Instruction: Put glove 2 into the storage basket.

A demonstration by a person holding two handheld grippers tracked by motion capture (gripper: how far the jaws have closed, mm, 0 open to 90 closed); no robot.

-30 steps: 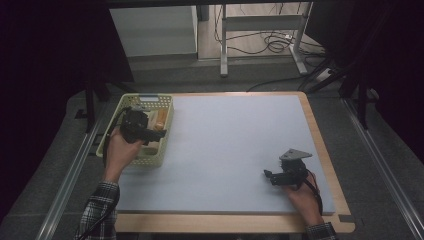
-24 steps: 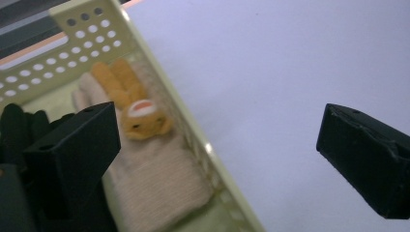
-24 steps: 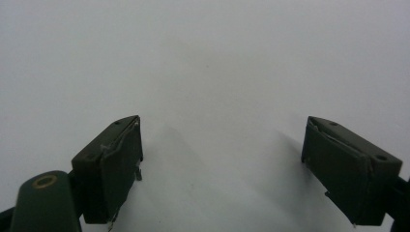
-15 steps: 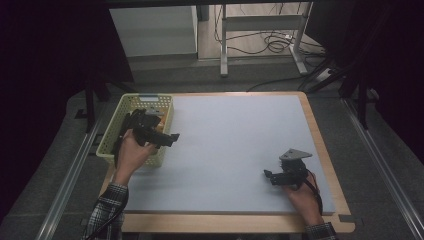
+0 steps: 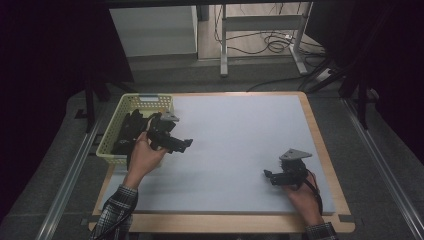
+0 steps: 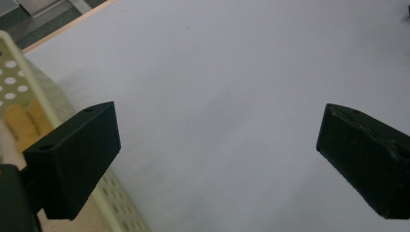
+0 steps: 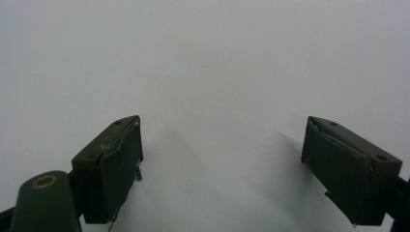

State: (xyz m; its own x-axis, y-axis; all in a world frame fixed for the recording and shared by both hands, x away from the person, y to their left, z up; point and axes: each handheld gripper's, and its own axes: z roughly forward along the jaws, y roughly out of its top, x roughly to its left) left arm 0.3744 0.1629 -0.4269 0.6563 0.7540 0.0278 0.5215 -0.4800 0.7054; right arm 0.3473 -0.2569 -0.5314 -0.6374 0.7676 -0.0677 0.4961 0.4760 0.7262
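My left gripper (image 5: 184, 144) is held just right of a pale yellow perforated basket (image 5: 111, 144) and points out over the grey mat (image 5: 235, 135). Its jaws stand wide apart in the left gripper view (image 6: 220, 159), with bare mat between them and the basket's wall (image 6: 29, 101) at the left. Dark objects (image 5: 129, 131) lie in the basket; I cannot tell what they are. My right gripper (image 5: 270, 176) rests low on the mat near the front right. It is open (image 7: 222, 164) with nothing between its fingers.
The mat sits on a wooden-edged table (image 5: 327, 165). Behind the table are a white cabinet (image 5: 152, 30), a metal frame leg (image 5: 224, 45) and loose cables (image 5: 272, 42) on the floor. Metal rails (image 5: 65, 185) run along both sides.
My left gripper has moved from over the basket to the right, out over the mat. The right gripper has stayed in place.
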